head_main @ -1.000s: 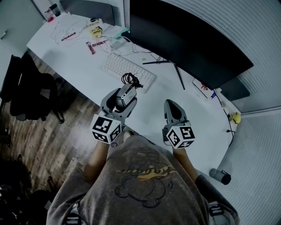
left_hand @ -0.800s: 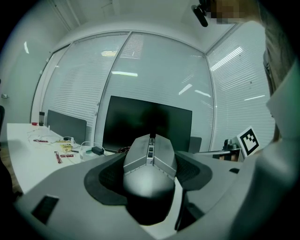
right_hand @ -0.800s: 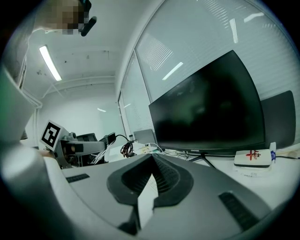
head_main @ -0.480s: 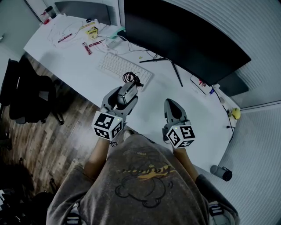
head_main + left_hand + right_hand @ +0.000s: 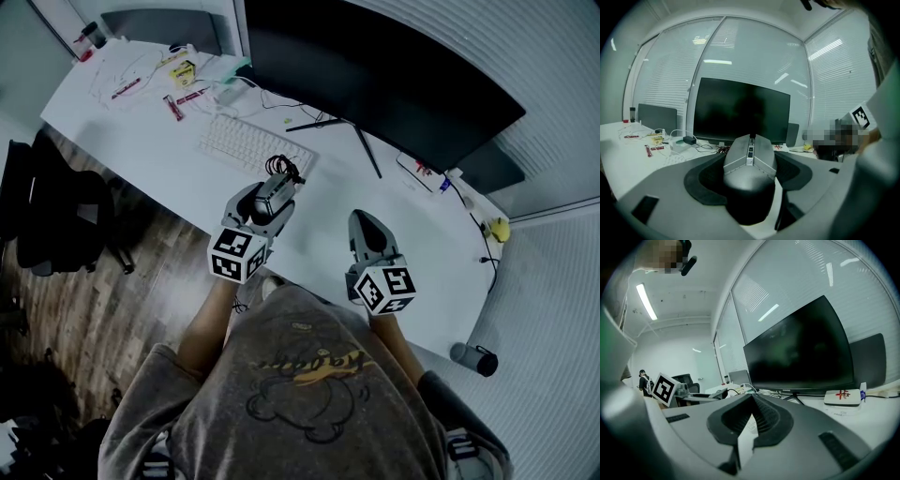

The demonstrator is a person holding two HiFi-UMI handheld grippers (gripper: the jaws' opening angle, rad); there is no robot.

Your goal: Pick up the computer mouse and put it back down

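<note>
Holding the angular grey computer mouse (image 5: 750,159) clamped in the left gripper's (image 5: 266,202) jaws, seemingly above the white bench (image 5: 178,173), the person appears mid-task, with a level set-down and release due next, while the right gripper's (image 5: 364,223) jaws sit together, empty.

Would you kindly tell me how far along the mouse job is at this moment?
Done: the pick-up. The left claw is shut on the computer mouse, which appears to be held above the white desk. In hand: the mouse, gripped between the jaws. Left: setting it back on the desk and releasing it. The right claw is shut and empty.
</note>
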